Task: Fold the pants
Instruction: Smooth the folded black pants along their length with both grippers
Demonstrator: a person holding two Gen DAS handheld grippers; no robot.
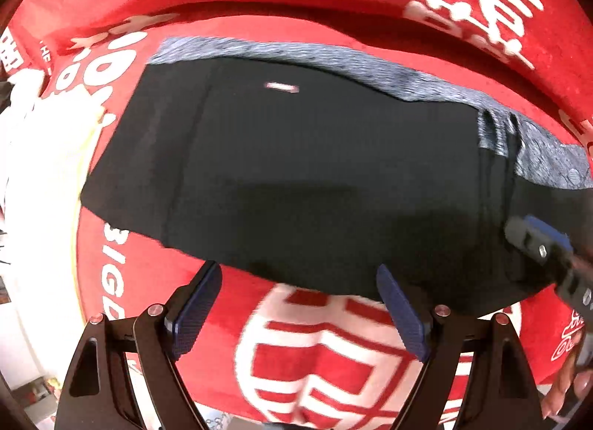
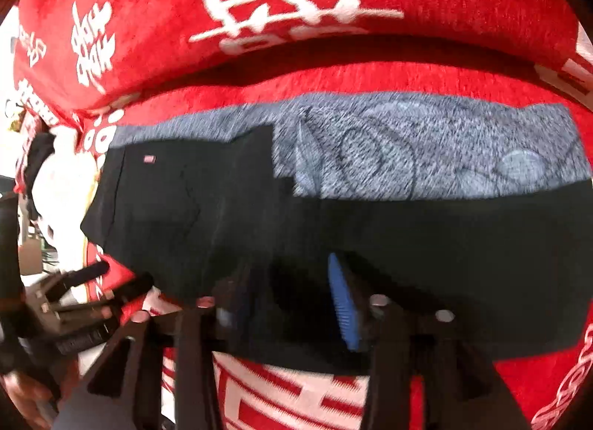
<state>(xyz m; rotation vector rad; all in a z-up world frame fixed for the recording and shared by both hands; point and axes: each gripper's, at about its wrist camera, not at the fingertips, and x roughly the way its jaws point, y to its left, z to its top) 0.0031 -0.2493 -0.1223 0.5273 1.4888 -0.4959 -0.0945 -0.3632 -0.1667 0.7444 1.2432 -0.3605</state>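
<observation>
Now one black pants (image 1: 304,170) (grey cloth (image 1: 370,63) beneath), two tongs: left tongs (image 1: 300,311), right tongs (image 2: 289,304)

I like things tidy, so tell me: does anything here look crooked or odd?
Nothing is damaged or spilled. The black fabric pants lie flat but skewed across the grey patterned cloth, which shows only along the far edge.

Red bedding (image 1: 333,28) beyond the black pants (image 1: 296,170) lies bare.

Left gripper (image 1: 298,313): black angular linkage arms with silver rivets, fingers (image 1: 192,313) faced in ribbed dark-blue pads. Right gripper (image 2: 287,306): same black frame, brighter blue ribbed pads.
</observation>
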